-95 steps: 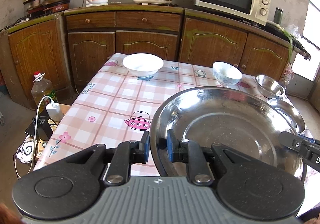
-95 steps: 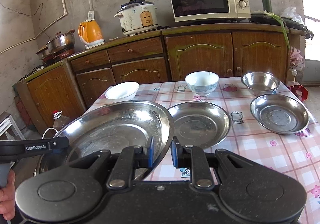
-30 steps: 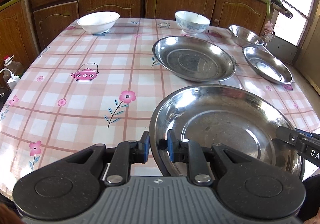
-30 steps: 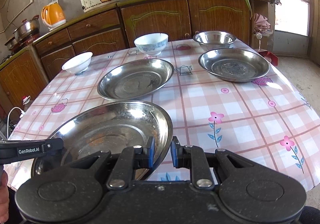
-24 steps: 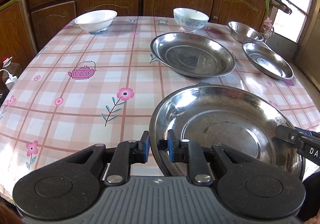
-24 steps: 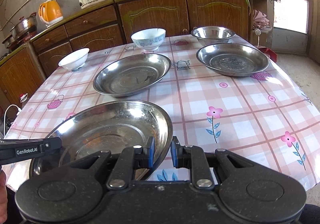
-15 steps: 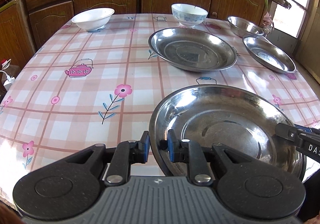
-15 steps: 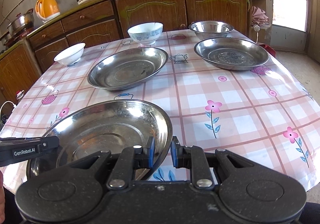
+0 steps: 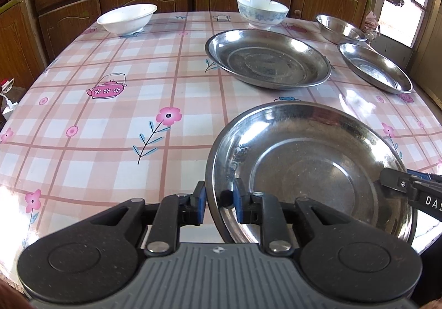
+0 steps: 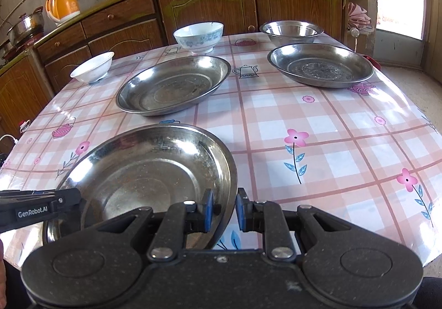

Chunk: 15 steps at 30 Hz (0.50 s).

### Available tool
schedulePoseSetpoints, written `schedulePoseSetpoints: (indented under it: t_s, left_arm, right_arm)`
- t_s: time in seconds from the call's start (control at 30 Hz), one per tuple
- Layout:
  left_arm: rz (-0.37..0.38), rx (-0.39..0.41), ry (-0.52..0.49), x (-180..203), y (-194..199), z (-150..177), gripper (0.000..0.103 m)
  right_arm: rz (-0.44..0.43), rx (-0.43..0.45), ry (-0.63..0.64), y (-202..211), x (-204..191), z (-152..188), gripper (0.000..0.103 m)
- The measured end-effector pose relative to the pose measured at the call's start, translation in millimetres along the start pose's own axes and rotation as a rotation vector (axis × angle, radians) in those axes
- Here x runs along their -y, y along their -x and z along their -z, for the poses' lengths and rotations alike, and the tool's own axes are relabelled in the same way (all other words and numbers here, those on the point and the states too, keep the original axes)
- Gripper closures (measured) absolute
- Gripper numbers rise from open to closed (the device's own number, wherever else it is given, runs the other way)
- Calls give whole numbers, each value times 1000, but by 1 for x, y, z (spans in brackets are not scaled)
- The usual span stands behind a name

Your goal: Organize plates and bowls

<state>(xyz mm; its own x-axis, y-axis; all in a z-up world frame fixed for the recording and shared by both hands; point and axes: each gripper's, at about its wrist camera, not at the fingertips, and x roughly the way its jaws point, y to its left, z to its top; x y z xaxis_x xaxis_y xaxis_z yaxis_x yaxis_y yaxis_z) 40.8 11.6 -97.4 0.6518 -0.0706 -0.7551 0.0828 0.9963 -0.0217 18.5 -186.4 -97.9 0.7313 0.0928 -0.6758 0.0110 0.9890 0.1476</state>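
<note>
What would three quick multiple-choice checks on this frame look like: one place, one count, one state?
1. Where is the blue-patterned bowl?
A on the counter
B on the table, just behind the middle steel plate
C on the floor

2. How many ceramic bowls are on the table?
A none
B four
C two

3. The right gripper is:
A shut on the rim of the near steel plate
B open, holding nothing
C shut on a spoon

Key: B, it stands past that plate's far rim; C, the white bowl plus the blue-patterned one; A, its pads pinch the rim.
</note>
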Motion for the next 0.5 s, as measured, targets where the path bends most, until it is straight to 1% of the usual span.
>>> schedulePoseSetpoints:
  t_s: [0.17,0.23,0.3,0.4,0.47,0.5]
  left_arm:
    - [-1,1,-11,1,-1,0,81]
    - [4,3,0,0,0,0,78]
    - [0,7,7,-1,1,-1,79]
    - [-3,5,19,-4,2,-1,78]
    - [-11,3,29,-5,3,-2,72]
    - [-18,5,34,-5,4,-2,61]
  right_arm:
    - [2,-5,-6,-2,1,0,79]
    - [10,-1,-7,-1,2,0,78]
    - [20,9,-10,1,3,-1,75]
    - [28,10,-23,2,6,-2,72]
    - [32,9,-30,3,7,-2,68]
    - [33,12,-33,4,8,-2,66]
